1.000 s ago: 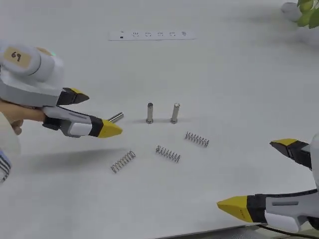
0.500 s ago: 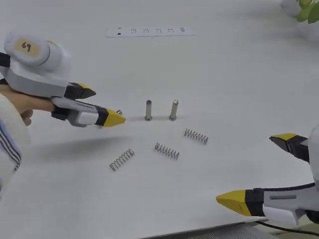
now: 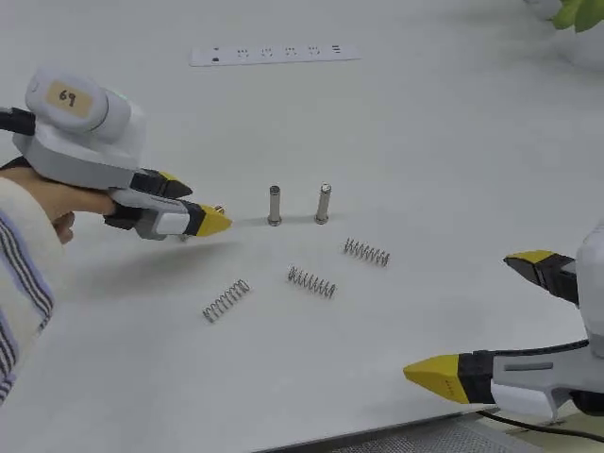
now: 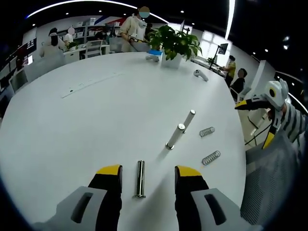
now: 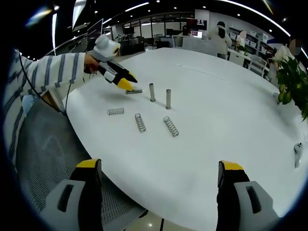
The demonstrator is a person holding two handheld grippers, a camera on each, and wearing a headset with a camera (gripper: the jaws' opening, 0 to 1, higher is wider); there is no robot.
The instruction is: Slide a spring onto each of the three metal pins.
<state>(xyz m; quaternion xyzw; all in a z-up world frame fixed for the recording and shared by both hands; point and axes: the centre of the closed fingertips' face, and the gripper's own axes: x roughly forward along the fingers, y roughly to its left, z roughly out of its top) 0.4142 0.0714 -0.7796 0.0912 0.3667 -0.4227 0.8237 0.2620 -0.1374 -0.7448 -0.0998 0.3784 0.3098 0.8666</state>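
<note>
Counting zero of three done: every pin bare, every spring loose on the white surface (image 3: 425, 142).
Fallen pin (image 4: 140, 179): steel, flat, at 9 o'clock, between spread jaws of left gripper (image 4: 148, 171), touching neither.
Centre pin (image 3: 275, 205), end pin (image 3: 323, 203): upright, near each other.
Near spring (image 3: 226, 300), middle spring (image 3: 311, 282), far spring (image 3: 366, 252): slim coils, lying sideways at 6 o'clock of the pins.
Right gripper (image 3: 461, 316): 5 o'clock, agape, empty.

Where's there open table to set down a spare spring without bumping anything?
Free: the wide bare strip between the power strip and the two upright pins, and the table between the springs and the plant. Crowded: around the pins, the three springs, and the left gripper open around the lying pin.
</note>
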